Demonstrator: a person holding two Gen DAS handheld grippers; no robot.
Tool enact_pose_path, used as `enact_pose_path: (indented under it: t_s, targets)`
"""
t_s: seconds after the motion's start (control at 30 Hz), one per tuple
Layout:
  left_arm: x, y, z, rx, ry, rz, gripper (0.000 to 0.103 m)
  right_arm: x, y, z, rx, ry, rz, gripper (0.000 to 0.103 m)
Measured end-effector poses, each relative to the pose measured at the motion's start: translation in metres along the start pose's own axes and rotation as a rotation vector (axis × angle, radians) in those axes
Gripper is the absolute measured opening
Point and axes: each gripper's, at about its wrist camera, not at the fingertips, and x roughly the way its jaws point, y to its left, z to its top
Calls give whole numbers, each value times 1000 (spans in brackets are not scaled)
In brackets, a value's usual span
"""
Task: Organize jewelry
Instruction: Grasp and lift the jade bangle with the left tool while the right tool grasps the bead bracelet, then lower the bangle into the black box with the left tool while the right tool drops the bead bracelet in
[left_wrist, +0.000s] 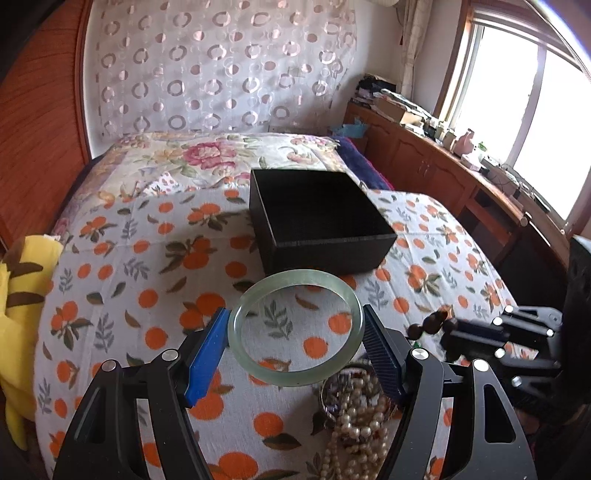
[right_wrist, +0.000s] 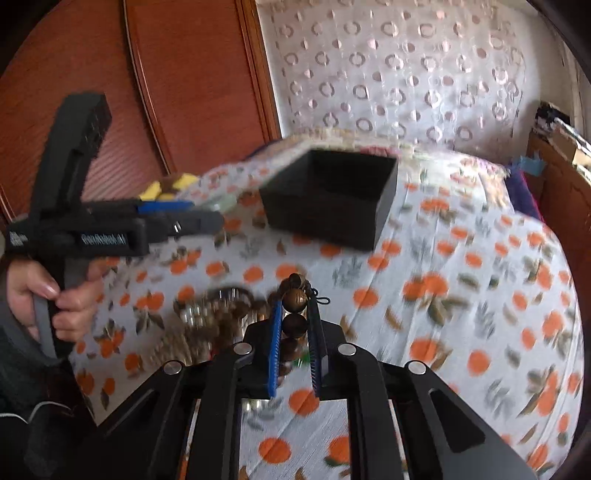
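Pinching a pale green bangle (left_wrist: 296, 328) between its blue pads, the left claw (left_wrist: 295, 332) holds it above the bed (left_wrist: 122, 280), just short of the open black box (left_wrist: 317, 218). The right claw (right_wrist: 295, 325) is clamped on a string of brown beads (right_wrist: 295, 314), beside the jewelry pile (left_wrist: 354, 413).

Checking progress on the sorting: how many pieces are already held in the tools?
2. A jade bangle sits in the left tool; a wooden bead string is in the right tool. The pile remains on the bed.
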Motion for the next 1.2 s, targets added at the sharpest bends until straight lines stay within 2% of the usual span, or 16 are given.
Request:
enact_pose_path:
  t_s: [0.33,0.6,1.03,1.2]
  targets:
    - [16,-8,44,32,-25,-16,68,-17,-26,52,-34,-103,-15,15]
    - [48,-12,78,55,-11,-9,68,-7,-55,87,-44,-146,-22,15]
    - [89,-14,83,62,40,-17,68,22,-69,130,-75,-161,-8,15]
    - [85,-11,83,50,24,-42,76,28,-68,140,-79,-172,-8,15]
